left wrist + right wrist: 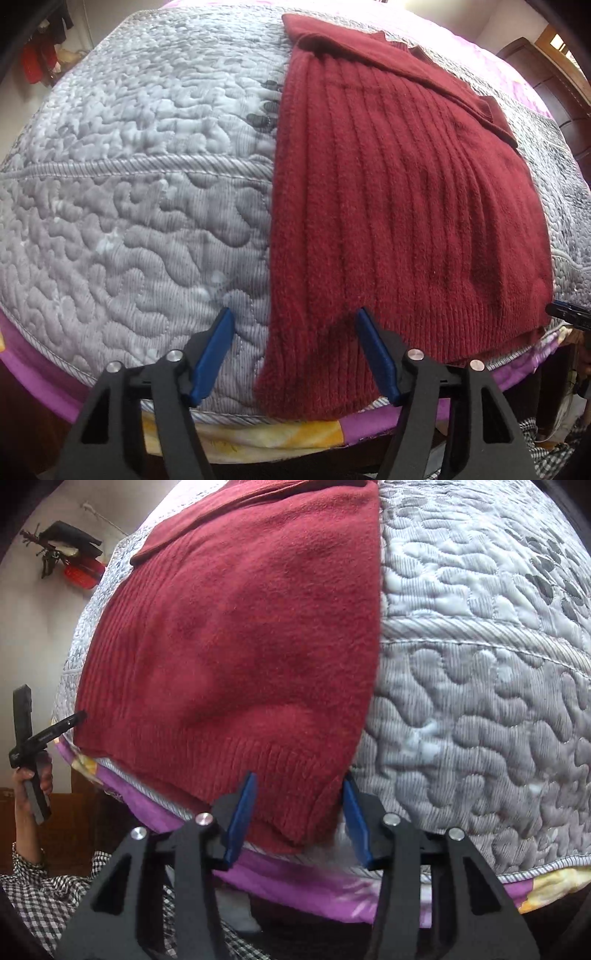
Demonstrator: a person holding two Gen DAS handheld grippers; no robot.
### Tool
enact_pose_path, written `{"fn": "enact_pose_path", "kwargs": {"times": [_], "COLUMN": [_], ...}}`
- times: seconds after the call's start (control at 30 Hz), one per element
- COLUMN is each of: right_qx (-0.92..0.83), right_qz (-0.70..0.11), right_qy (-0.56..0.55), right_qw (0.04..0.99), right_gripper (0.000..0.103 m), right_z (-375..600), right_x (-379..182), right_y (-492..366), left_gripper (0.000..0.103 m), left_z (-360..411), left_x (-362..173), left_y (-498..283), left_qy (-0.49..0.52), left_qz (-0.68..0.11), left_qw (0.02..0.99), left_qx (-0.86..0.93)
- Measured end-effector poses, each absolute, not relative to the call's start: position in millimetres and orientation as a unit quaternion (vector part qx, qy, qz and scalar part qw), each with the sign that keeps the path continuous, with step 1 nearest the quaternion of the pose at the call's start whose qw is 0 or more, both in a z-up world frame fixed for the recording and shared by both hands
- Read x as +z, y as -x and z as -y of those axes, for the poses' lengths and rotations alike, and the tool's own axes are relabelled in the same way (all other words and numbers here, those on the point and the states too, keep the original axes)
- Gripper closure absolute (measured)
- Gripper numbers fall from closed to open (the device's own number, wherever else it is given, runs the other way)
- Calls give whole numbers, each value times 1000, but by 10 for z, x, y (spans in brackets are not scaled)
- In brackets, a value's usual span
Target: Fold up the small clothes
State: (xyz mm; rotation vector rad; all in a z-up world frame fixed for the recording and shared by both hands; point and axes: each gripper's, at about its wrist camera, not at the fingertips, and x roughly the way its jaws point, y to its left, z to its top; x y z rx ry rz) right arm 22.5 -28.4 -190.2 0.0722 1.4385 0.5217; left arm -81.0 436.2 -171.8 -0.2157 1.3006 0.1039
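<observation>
Blue fingers (214, 354) of the left hand-held gripper (295, 354) stand wide apart at the near edge of the bed (110, 221), gripping nothing; the near left corner of the maroon sweater (388, 206) hangs between them over the mattress edge, but whether either pad touches the knit cannot be told. In the right wrist view the right hand-held gripper (299, 819) is likewise spread open, its fingers on either side of the sweater's near right hem corner (295, 812), which droops past the quilt's piped edge.

No readable writing shows on the sweater or the quilt; small white lettering on the other gripper's body at the left of the right wrist view is too small to make out.

Ribbed and folded lengthwise, the sweater lies flat on the grey quilted cover (129, 147), its straight long edge running away from the camera. One sleeve (424, 66) is folded across the far end. Broad bare quilt lies open beside the sweater. Beneath the quilt a purple and yellow sheet (258, 435) shows.

A hand (35, 779) in a checked sleeve (48, 893) holds a gripper handle upright, just beside the sweater's left edge.
</observation>
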Motion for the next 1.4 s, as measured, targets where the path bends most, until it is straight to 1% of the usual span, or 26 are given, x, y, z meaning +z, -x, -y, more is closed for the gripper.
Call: {"fn": "enact_pose_path", "kwargs": {"times": [0.03,0.07,0.1,0.13,0.23,0.3,0.37,0.5,0.63,0.73,1.0,1.2,1.27,1.4], "right_qx": [237,236,237,238,247,260,272,288,286,278,252,229,225,225], "right_qz": [-651,-652,-655,-656,-645,-637,-628,-601,-581,-577,-609,-634,-638,-636], "right_qy": [-30,-32,-39,-47,-51,-69,-94,-149,-163,-165,-197,-218,-224,-231], "right_qw": [721,720,717,714,721,723,723,730,744,750,726,706,701,701], "right_gripper": [67,72,86,91,97,98,98,98,98,98,98,97,96,85], "right_z": [274,265,266,271,287,337,413,563,572,546,507,569,598,689], "right_x": [-1912,-1928,-1947,-1957,-1885,-1803,-1705,-1446,-1226,-1147,-1386,-1686,-1755,-1770], "right_y": [-210,-198,-194,-184,-140,-116,-121,-271,-579,-852,-1683,-2029,-2094,-2154], "left_gripper": [49,53,65,80,93,95,96,96,96,96,96,96,95,90], "left_z": [-4358,-4366,-4351,-4349,-4331,-4290,-4367,-4545,-4678,-4779,-5012,-5098,-5112,-5150], "left_x": [-1715,-1715,-1715,-1709,-1669,-1644,-1572,-1332,-1140,-1114,-1370,-1658,-1725,-1745], "left_y": [838,852,861,879,898,880,882,826,594,356,-292,-582,-638,-667], "left_qy": [104,109,113,124,148,172,219,266,277,291,324,337,339,347], "left_qz": [-603,-603,-602,-603,-597,-588,-571,-530,-503,-493,-496,-511,-515,-515], "left_qw": [789,789,789,787,788,790,791,805,819,820,805,789,785,782], "left_qx": [46,49,48,38,24,16,2,-7,2,10,40,56,58,52]}}
